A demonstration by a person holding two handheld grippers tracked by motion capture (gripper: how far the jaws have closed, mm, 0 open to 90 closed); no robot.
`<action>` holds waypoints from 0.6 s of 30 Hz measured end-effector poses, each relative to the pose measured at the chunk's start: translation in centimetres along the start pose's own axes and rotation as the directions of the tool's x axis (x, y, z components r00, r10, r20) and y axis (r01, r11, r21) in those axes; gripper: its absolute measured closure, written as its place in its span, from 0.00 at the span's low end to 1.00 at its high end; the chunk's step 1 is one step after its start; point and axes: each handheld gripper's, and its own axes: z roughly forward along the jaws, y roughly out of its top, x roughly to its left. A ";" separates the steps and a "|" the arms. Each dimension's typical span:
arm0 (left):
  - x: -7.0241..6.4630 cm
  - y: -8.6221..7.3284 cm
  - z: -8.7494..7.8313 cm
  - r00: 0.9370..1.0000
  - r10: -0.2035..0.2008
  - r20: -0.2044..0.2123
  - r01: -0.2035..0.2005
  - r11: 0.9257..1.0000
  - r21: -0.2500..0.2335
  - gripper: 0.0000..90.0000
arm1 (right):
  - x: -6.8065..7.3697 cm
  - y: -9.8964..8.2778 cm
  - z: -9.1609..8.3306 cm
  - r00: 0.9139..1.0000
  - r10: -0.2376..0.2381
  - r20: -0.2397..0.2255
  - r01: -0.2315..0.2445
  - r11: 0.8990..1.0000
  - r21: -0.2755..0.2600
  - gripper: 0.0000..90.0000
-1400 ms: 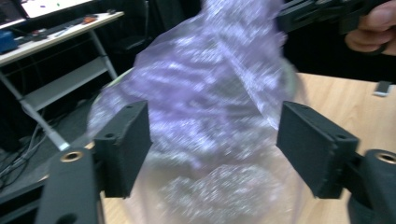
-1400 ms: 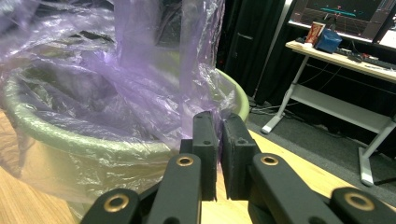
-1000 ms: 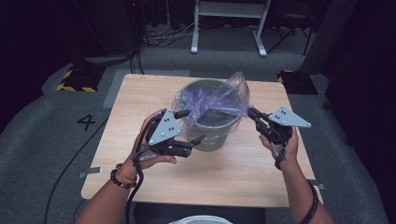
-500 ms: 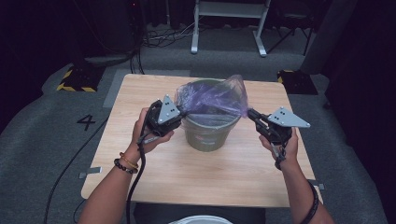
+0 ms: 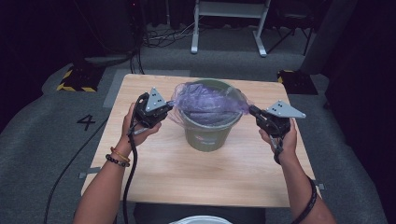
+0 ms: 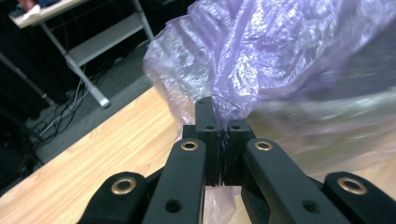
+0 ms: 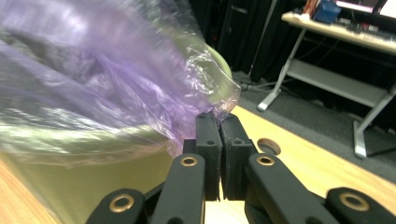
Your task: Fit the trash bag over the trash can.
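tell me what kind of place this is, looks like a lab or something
Probably a lab or studio set up for recording. A lone wooden table stands on grey carpet with a number 4 marked on the floor, cables trail past a metal bench frame, and dark drapes close it in.

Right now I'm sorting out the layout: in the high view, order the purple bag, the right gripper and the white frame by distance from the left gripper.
1. purple bag: pinched in the left gripper, at the bucket's left rim.
2. right gripper: across the bucket, on the bag's right edge.
3. white frame: on the floor beyond the table.
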 end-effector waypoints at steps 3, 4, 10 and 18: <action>0.7 -0.3 0.6 1.000 -0.022 -0.010 0.022 1.000 0.003 0.98 | -0.4 -0.2 0.7 0.999 0.028 -0.025 -0.028 0.999 0.016 0.97; 0.9 -0.4 0.7 1.000 -0.028 -0.006 0.028 1.000 0.005 0.99 | -0.5 -0.3 0.9 1.000 0.025 -0.018 -0.024 0.999 0.021 0.97; 2.0 -0.9 1.7 0.998 -0.066 -0.021 0.066 0.998 0.010 0.99 | -1.3 -0.6 2.2 0.999 0.035 -0.009 -0.034 0.999 0.031 0.97; 2.9 -1.7 3.2 0.995 -0.088 -0.042 0.090 0.995 0.037 0.99 | -2.4 -1.5 3.6 1.000 0.029 0.008 -0.030 0.998 0.053 0.97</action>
